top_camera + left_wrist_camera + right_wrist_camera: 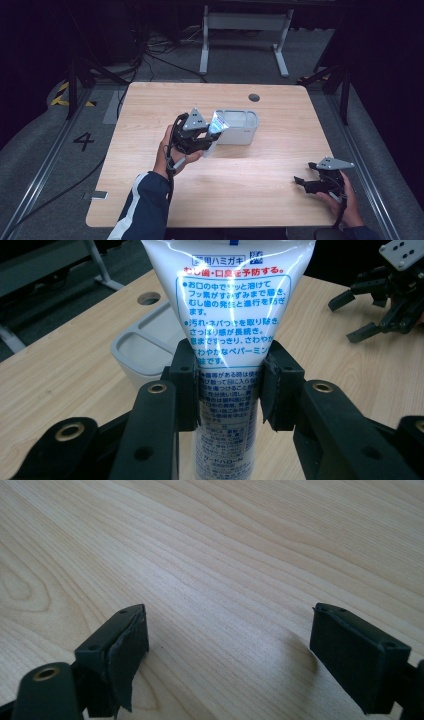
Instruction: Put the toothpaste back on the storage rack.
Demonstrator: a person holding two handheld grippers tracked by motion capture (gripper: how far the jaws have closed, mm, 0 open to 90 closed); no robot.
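So, biggest first: 1 wooden table (250,170), light grain, w/ 1 small round dark hole (254,97) near its far edge. Next, 1 grey plastic bin (240,127) sitting approx. mid-table; in the left gripper view it has 2 compartments. Then 2 hand-held grippers. Left gripper (210,136) is up off the table, just beside the bin's left end, clamped on 1 toothpaste tube (227,330): white w/ blue & red Japanese print, pads pinching it on both sides around mid-body, wide crimped end pointing away from the hand, narrow end toward the wrist. In the high view the tube (216,127) sits tilted at the bin's left edge, above the tabletop; can't tell if it touches the bin. Right gripper (302,182) rests low near the table's front right corner, well apart from bin & tube, jaws spread wide w/ bare wood between them, nothing gripped; 1 pad (127,655) looks frayed at its edge. 2 hands (172,155) total, 1 per gripper; left sleeve is dark blue w/ 1 white stripe.
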